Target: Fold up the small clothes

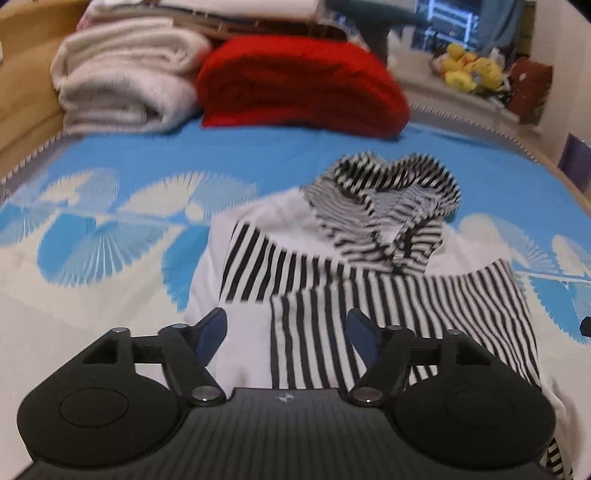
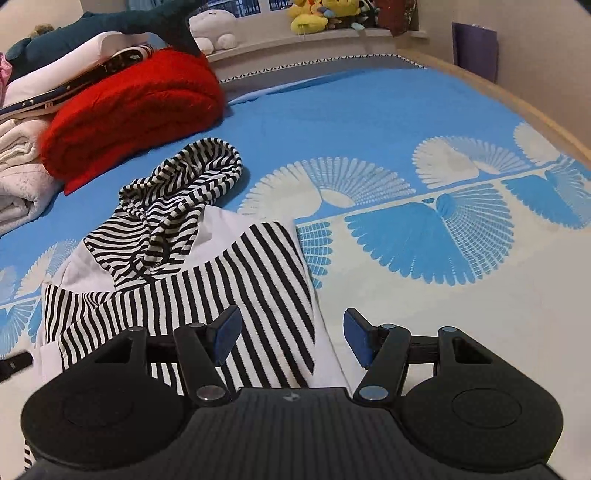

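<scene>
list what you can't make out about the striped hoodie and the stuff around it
- Striped hoodie: near hem hidden behind the left gripper body; same in right wrist view.
- Stack above the red blanket: cut off by the top edge, blurred.
- Yellow plush toys: too blurred to identify.

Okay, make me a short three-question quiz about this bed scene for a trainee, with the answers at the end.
1. True or false: the left gripper is clamped on the black-and-white striped hooded garment.
2. Which folded item lies just beyond the garment's hood: A) red fuzzy blanket, B) green towel, C) grey jeans?
3. What colour are the plush toys on the window ledge?

Key: 1 false, both grippers stand open, holding nothing; 2 A; 3 yellow.
</scene>
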### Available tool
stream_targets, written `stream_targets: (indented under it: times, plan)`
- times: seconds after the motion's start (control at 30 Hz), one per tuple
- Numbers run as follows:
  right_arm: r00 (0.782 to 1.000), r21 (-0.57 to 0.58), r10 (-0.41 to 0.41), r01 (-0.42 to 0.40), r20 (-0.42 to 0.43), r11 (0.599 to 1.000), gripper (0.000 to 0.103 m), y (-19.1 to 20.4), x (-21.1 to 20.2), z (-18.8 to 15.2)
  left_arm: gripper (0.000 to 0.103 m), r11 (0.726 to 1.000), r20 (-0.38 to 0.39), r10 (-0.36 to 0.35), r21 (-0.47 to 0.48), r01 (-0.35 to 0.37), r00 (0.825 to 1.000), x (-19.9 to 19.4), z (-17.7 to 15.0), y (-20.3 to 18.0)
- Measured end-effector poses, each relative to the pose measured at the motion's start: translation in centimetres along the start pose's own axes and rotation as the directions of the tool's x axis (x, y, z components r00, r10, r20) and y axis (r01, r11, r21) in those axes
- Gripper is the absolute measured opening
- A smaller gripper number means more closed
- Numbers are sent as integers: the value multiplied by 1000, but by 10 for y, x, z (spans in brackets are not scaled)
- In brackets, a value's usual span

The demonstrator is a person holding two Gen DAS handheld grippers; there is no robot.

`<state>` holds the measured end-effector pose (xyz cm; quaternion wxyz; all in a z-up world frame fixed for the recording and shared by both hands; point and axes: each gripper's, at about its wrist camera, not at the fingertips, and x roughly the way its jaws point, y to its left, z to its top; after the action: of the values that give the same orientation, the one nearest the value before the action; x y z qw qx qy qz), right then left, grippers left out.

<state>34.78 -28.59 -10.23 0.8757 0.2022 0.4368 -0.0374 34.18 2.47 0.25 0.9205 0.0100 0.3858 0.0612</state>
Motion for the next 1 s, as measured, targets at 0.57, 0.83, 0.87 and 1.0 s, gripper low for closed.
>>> stream_targets:
  times: [0.57, 0.83, 0.87, 1.0]
  plan:
    - [999, -44, -34, 34, 8, 998, 64, -22, -27, -9, 72, 999, 50, 26, -40, -24, 998, -13, 2, 1]
    - [996, -72, -71, 74, 48, 995, 64, -32, -31, -1, 40, 999, 124, 43, -13, -41, 991, -30, 26, 11]
    - [995, -74, -80, 83, 52, 994, 64, -33, -30, 0, 37, 999, 122, 44, -15, -43, 992, -31, 31, 13]
    - [995, -78, -86, 89, 45, 993, 64, -39, -22, 7, 18, 999, 76, -12, -47, 15, 997, -11, 71, 16]
